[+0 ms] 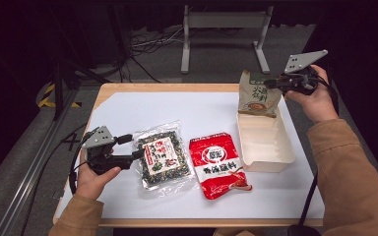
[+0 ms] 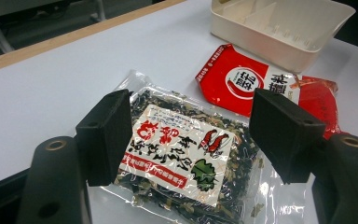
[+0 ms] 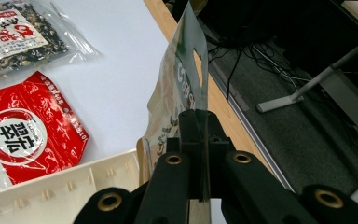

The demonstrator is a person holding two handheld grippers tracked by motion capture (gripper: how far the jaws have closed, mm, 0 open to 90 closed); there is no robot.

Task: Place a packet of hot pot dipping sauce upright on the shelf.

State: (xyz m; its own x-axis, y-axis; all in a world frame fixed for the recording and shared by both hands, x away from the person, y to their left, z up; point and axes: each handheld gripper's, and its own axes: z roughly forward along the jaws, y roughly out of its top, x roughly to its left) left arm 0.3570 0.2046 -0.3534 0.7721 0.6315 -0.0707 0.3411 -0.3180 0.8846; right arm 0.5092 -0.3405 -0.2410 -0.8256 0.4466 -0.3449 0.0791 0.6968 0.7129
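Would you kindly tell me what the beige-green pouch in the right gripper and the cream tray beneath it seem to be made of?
The beige-green printed pouch, pinched in the right gripper, looks like thin flexible plastic film: it bends and glints along its edge. The cream rectangular tray seems rigid moulded plastic, matte, with slotted inner walls; coated pulp cannot be ruled out.
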